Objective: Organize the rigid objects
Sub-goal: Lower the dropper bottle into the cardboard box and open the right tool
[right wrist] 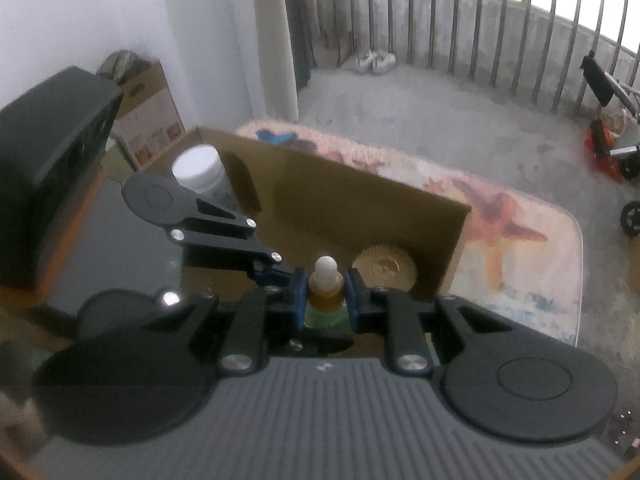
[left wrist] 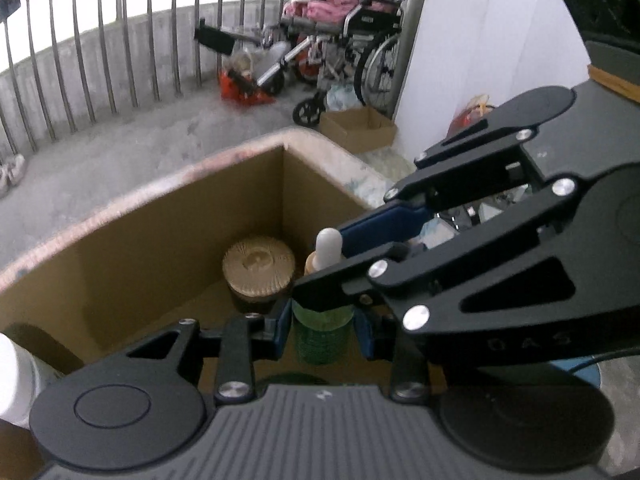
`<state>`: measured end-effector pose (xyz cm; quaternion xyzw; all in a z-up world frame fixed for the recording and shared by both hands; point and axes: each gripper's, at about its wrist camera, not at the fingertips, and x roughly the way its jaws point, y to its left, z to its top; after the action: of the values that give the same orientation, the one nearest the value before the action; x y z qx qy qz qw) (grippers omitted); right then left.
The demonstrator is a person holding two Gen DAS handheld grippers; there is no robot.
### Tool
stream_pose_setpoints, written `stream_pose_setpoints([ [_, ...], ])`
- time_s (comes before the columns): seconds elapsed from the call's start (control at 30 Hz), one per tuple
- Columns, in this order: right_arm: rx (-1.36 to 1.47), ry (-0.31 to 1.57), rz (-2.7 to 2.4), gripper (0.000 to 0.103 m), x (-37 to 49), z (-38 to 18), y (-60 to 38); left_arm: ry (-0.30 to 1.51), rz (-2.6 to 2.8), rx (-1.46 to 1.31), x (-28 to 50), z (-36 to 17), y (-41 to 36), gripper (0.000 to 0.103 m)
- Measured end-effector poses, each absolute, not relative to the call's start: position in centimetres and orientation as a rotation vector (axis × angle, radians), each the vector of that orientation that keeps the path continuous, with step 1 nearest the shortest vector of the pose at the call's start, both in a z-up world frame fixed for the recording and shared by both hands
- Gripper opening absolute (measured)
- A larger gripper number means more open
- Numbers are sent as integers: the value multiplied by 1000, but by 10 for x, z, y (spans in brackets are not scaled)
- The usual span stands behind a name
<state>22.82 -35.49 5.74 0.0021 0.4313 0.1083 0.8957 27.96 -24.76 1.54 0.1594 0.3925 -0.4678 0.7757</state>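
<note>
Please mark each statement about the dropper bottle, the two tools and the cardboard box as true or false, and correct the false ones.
1. The left tool grips the green body of the dropper bottle. True.
2. The right tool hangs empty beside the bottle. False: its pads close on the bottle's amber neck, under the white bulb.
3. A jar with a ribbed gold lid stands in the cardboard box, near a corner. True.
4. The white-capped container lies on the rug. False: it stands upright at the box's end.
5. The dropper bottle lies on its side. False: it is upright, bulb on top.
</note>
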Motion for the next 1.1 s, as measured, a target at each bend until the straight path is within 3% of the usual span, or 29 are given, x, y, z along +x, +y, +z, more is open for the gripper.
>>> stream_pose_setpoints([
  [0.23, 25, 949, 224, 19, 235, 46, -360, 887, -998, 378, 282, 12, -247, 37],
  [0.37, 37, 959, 228, 19, 235, 43, -362, 894, -990, 373, 281, 13, -249, 46],
  [0.6, 43, 942, 218, 19, 233, 51, -362, 857, -1013, 389, 272, 18, -246, 52],
  [1.1, 63, 893, 209, 20, 219, 73, -362, 779, -986, 341, 261, 50, -220, 56],
])
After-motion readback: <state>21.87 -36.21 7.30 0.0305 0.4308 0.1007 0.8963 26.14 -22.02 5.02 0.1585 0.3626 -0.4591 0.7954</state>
